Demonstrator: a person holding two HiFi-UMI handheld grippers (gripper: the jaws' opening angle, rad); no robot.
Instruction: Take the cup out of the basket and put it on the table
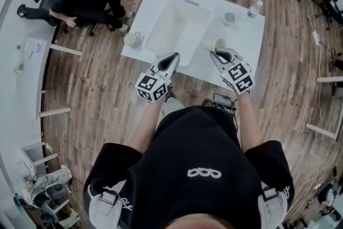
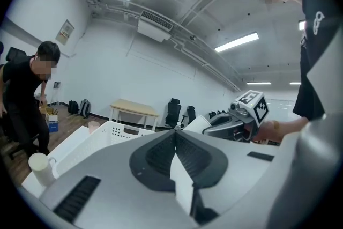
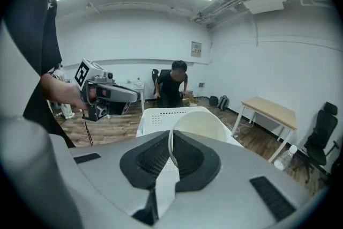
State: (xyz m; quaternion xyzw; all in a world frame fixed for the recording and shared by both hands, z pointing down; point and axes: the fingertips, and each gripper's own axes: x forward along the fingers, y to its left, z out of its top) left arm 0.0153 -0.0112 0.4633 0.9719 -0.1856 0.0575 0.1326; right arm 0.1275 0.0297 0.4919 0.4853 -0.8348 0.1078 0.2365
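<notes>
White and thin in the wall, the cup (image 3: 201,123) looks light and a little springy, probably paper or plastic. Treat it as something that dents before it breaks and slips if you relax your grip.

Your right tool (image 3: 171,138) is clamped on its rim. One jaw appears to sit inside the mouth and the other outside, with only the narrow edge of the wall pinched between the pads. That is a fair place to hold a cup this light, but a rim pinch lets the body swing. A steady wrist should matter more than a harder squeeze.

The cup hangs off the tip of that tool, clear of the basket (image 1: 179,24), which lies to the tool's left and ahead of it. Below it is the bare stretch of counter (image 1: 247,40) on the tool's side; how high above the counter it is, you cannot tell.

The mouth appears turned back toward the tool and the base away from it. The long axis therefore runs roughly along the line the tool points, tilted forward and down rather than upright. It will likely need righting before the base can meet the counter flat.

Your left tool (image 2: 176,135) has its jaws together on nothing and sits to the left of the right tool, by the basket's near end. Farther across the counter beyond the right tool stand a grey tumbler (image 1: 229,19) and a bottle (image 1: 255,8), well apart from the held cup.
</notes>
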